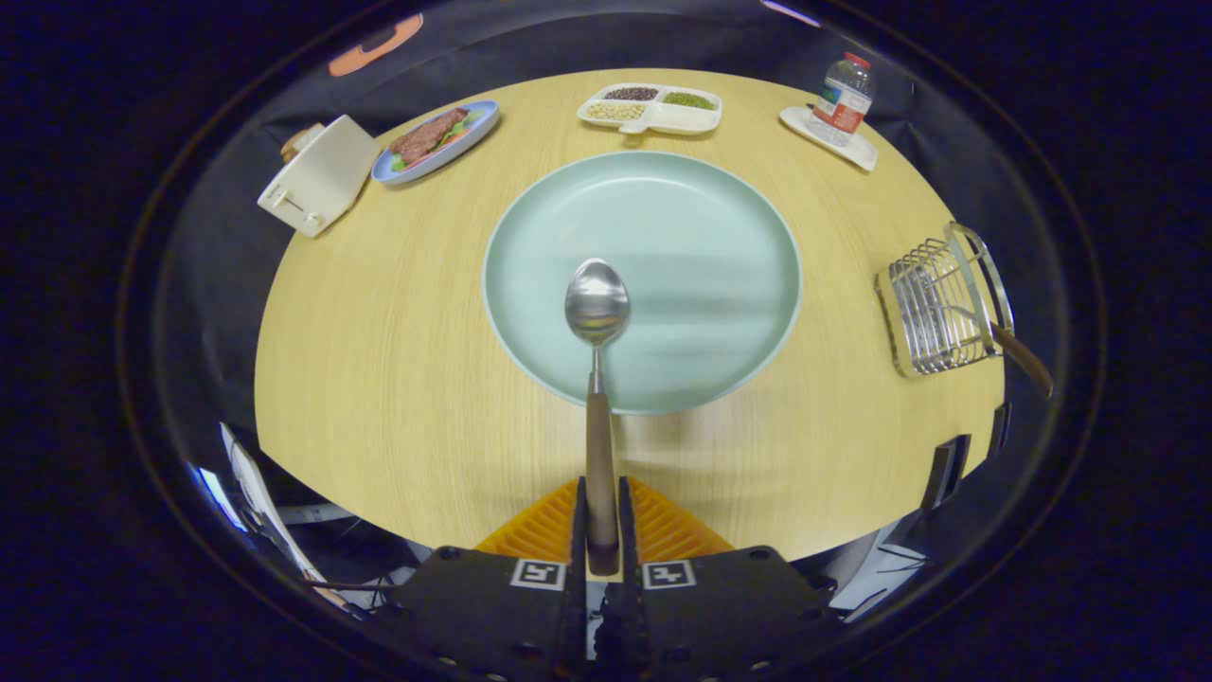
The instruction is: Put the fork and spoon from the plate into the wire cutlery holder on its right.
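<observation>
Steel spoon (597,305), wooden handle clamped in gripper (600,530) jaws.

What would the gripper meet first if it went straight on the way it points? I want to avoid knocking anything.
The gripper, fingers shut on the spoon, points across the green plate. Beyond that lies the divided tray. Its height above the plate is unclear.

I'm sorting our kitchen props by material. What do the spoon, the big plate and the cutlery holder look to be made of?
Spoon, gripped at the handle by the tool: polished metal bowl, mirror reflections; the brown handle looks like wood.
Plate: pale green with a soft sheen, likely ceramic or melamine.
Cutlery holder: shiny bare wire, probably steel or chrome-plated.
</observation>
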Demonstrator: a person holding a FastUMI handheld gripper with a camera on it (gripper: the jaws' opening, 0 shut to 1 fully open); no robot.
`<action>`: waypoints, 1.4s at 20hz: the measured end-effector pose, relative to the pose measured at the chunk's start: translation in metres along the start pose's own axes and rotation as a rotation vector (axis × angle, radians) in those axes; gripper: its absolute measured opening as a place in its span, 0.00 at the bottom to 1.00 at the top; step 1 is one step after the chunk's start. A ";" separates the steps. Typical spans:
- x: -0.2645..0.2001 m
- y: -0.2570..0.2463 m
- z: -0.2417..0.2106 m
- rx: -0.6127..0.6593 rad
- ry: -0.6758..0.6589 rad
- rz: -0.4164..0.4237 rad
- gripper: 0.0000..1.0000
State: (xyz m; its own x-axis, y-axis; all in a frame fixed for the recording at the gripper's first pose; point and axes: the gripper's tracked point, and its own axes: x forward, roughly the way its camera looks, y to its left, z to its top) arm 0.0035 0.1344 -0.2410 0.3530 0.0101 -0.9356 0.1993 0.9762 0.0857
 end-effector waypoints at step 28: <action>-0.193 -0.179 0.041 0.166 -0.220 0.140 0.04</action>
State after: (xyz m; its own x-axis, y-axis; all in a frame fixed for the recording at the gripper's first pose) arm -0.0629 -0.0509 -0.0619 0.5736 0.0766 -0.8155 0.2753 0.9197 0.2800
